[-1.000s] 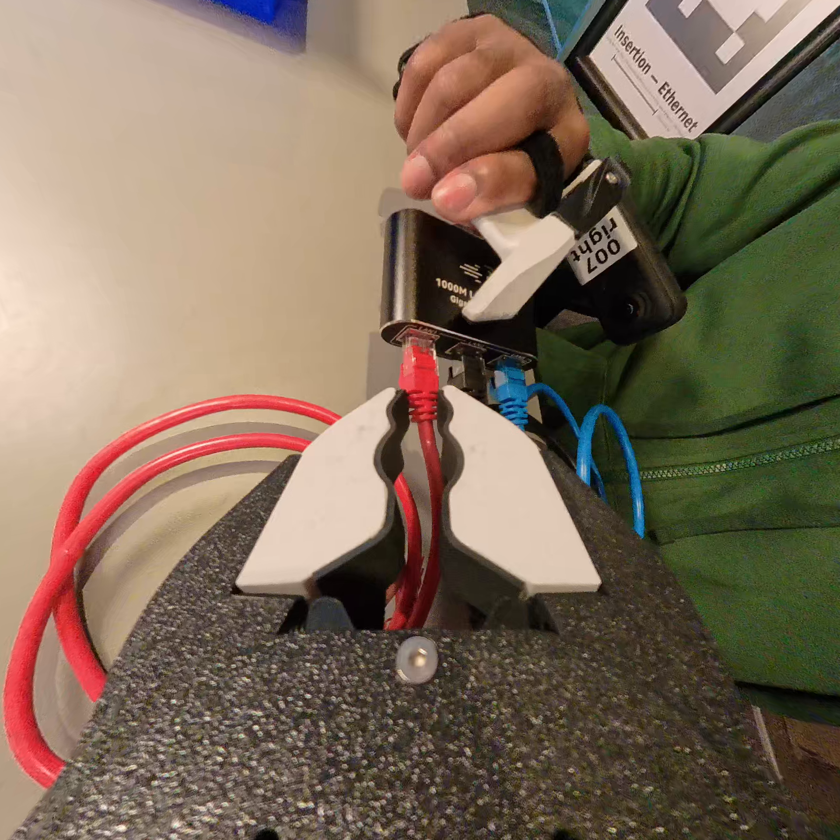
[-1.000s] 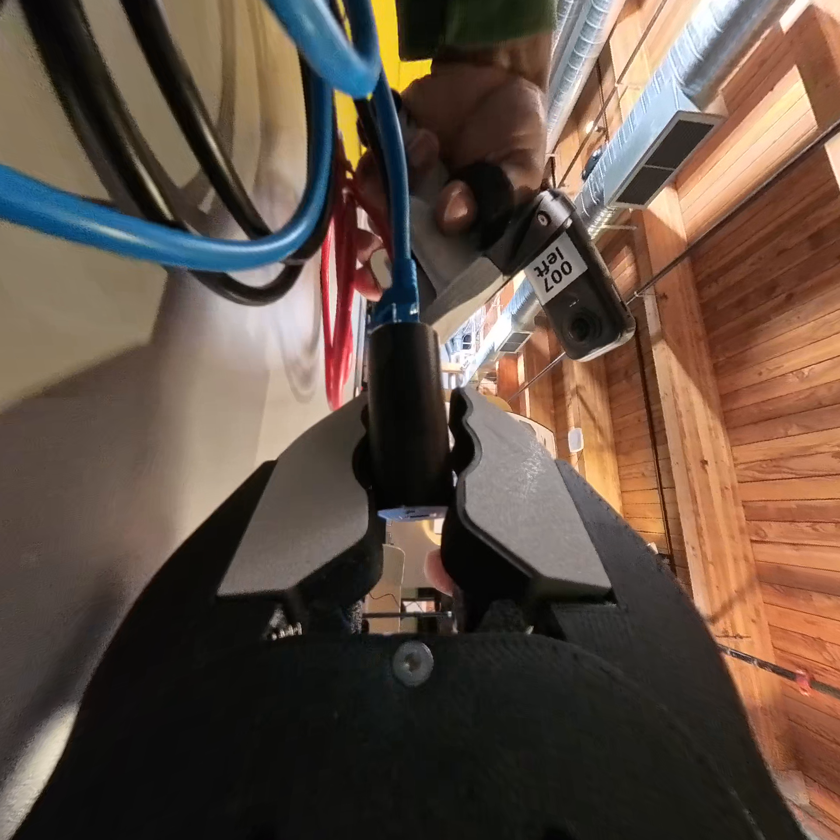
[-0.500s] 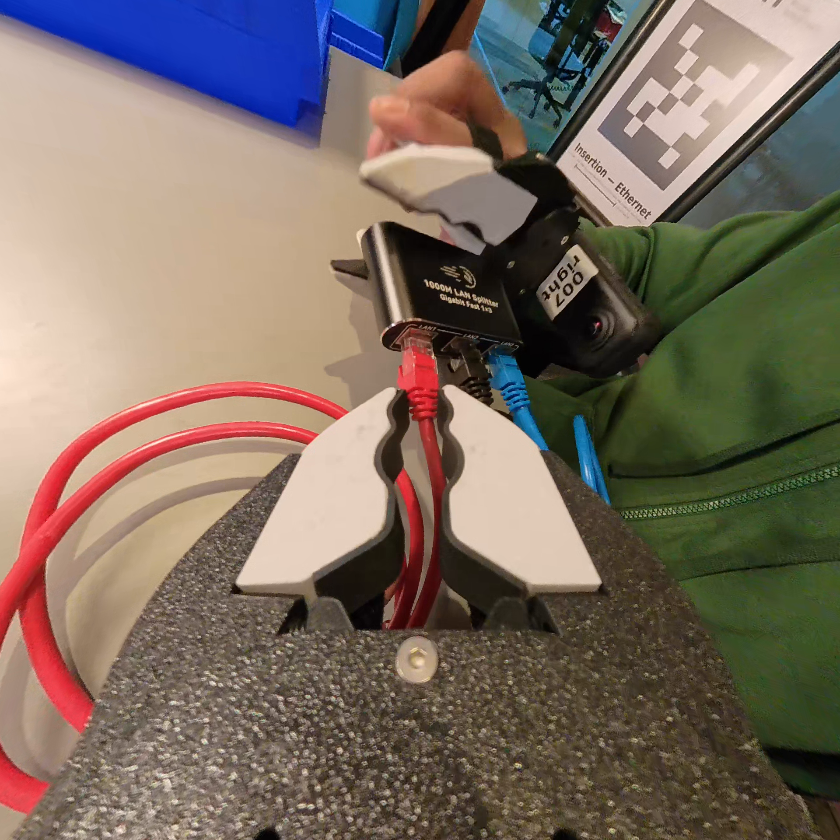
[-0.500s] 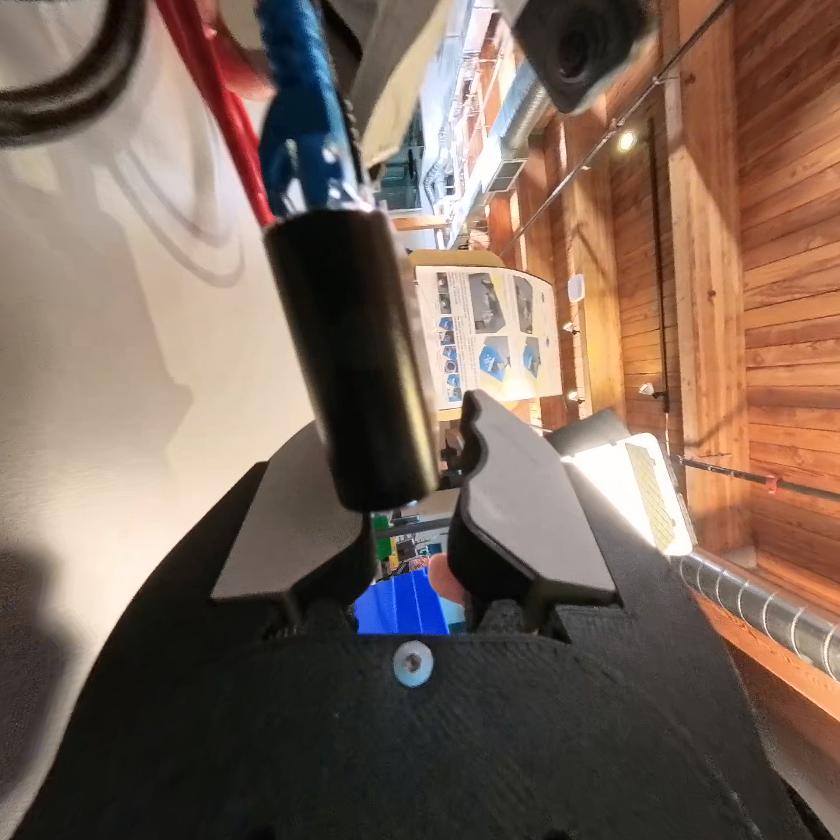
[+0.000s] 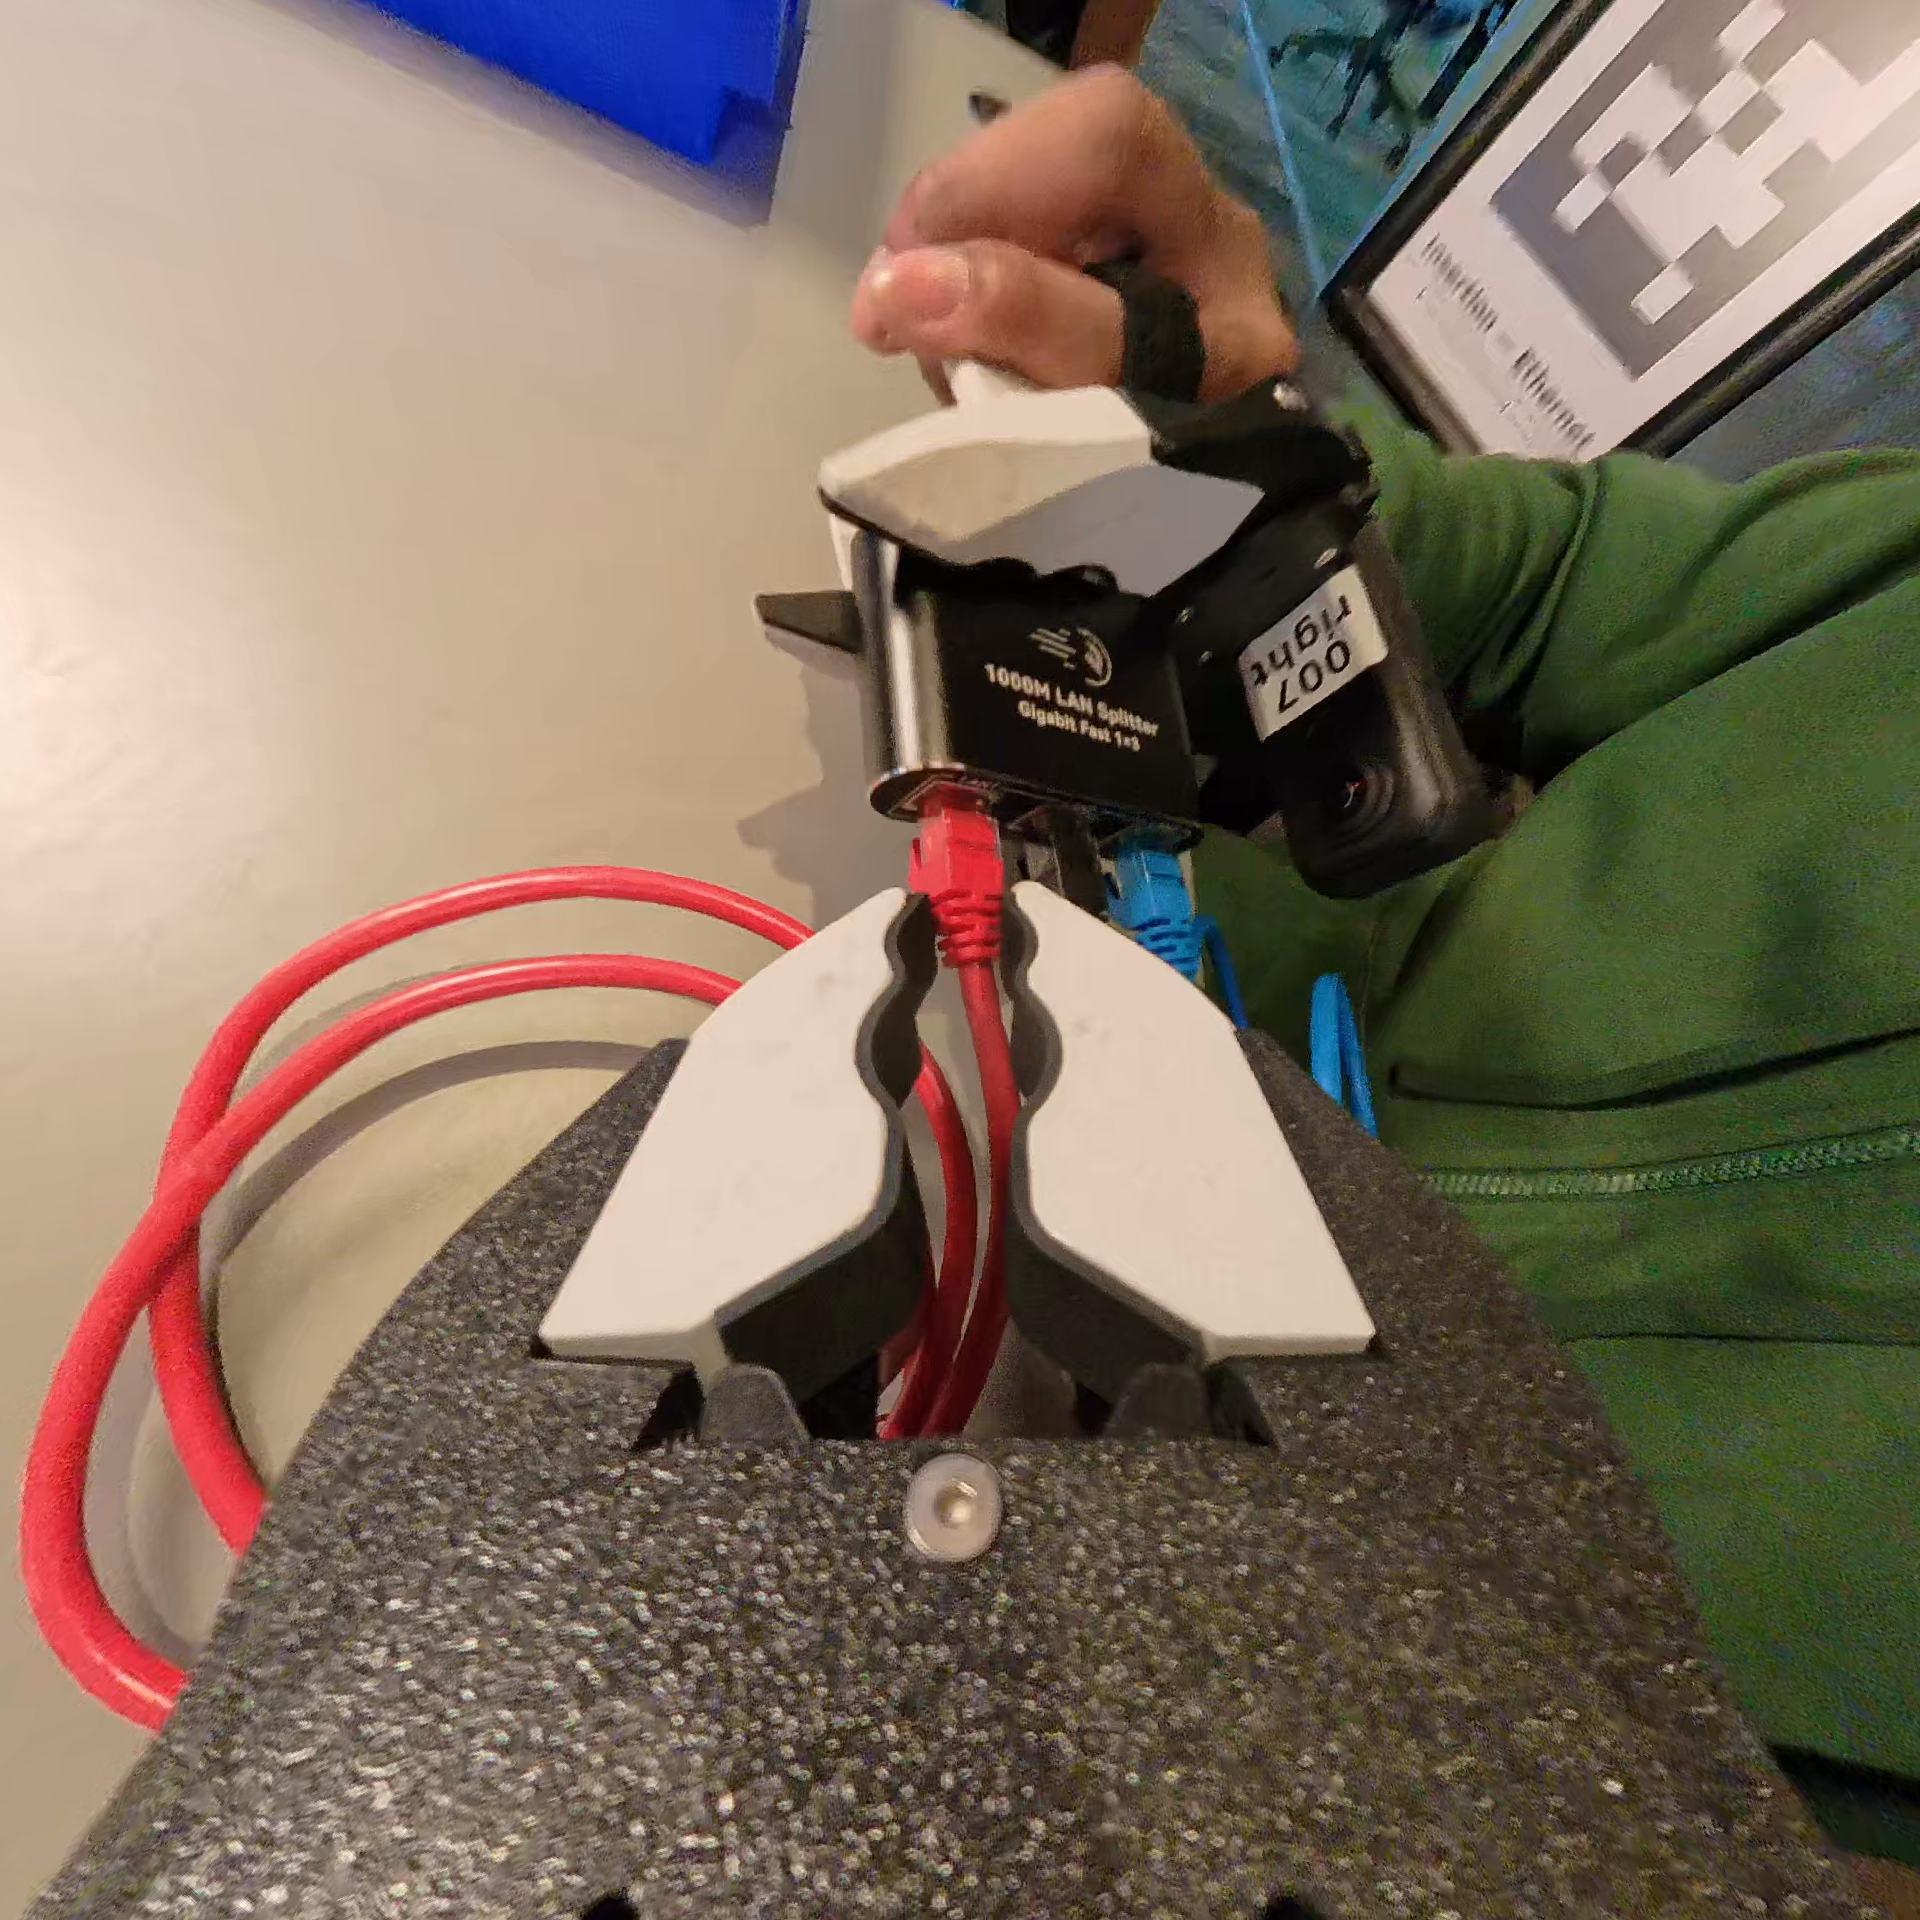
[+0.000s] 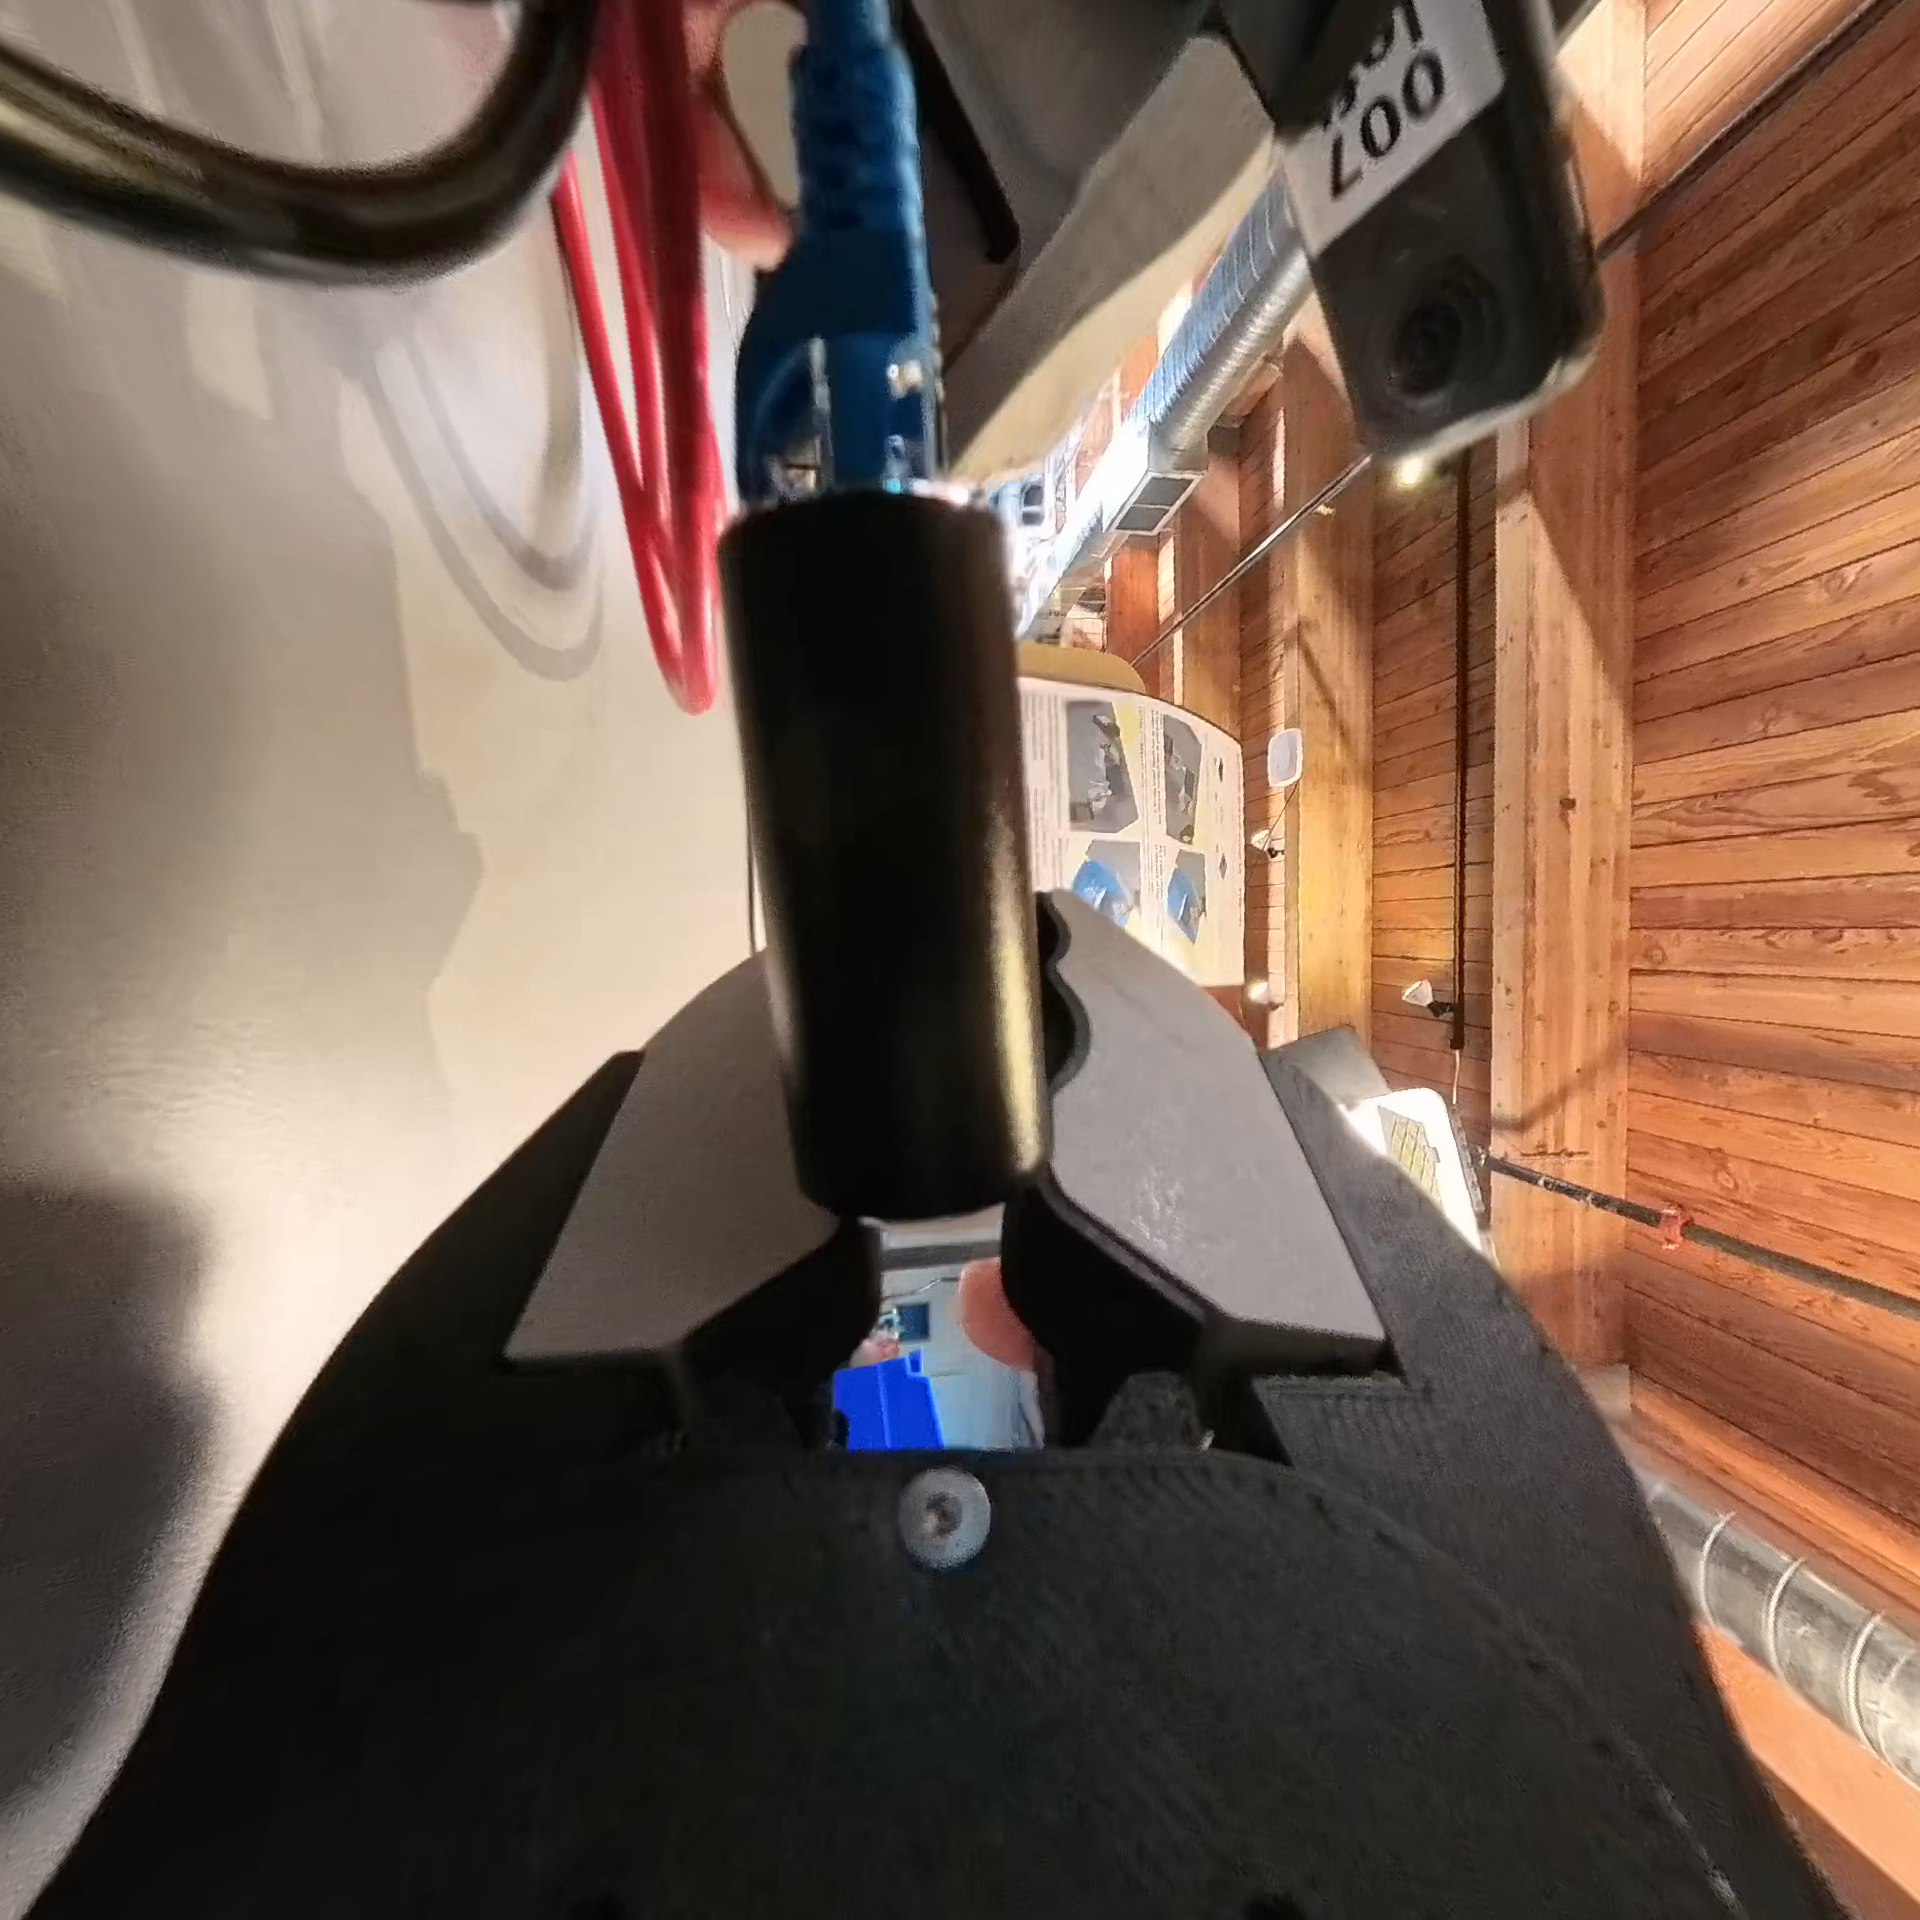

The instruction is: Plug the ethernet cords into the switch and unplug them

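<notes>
The black switch (image 5: pixel 1039 696) is held off the table (image 5: pixel 312 520) in my right gripper (image 6: pixel 904 935), which is shut across its thickness; seen edge-on in the right wrist view, the switch (image 6: pixel 883 831) covers the left finger. The red plug (image 5: pixel 956 842) sits in its left port, a black plug (image 5: pixel 1060 852) in the middle and a blue plug (image 5: pixel 1148 894) in the right. My left gripper (image 5: pixel 961 904) is shut on the red cord just behind the plug. The red cord's loops (image 5: pixel 416 935) lie on the table.
A person's hand (image 5: pixel 1039 239) and green sleeve (image 5: pixel 1662 1039) fill the right side. A blue bin (image 5: pixel 644 83) and a framed sign (image 5: pixel 1662 208) stand at the far edge. Black cable (image 6: pixel 260 208) and red cord (image 6: pixel 665 468) hang across the right wrist view before a wooden wall (image 6: pixel 1714 727). Some 6 cm of space lies between my two pairs of fingers.
The right gripper has swung and tilted with the switch, which now sits differently between its fingers and looks closer. The left gripper keeps its hold on the red cord; the red plug stays in its port.
</notes>
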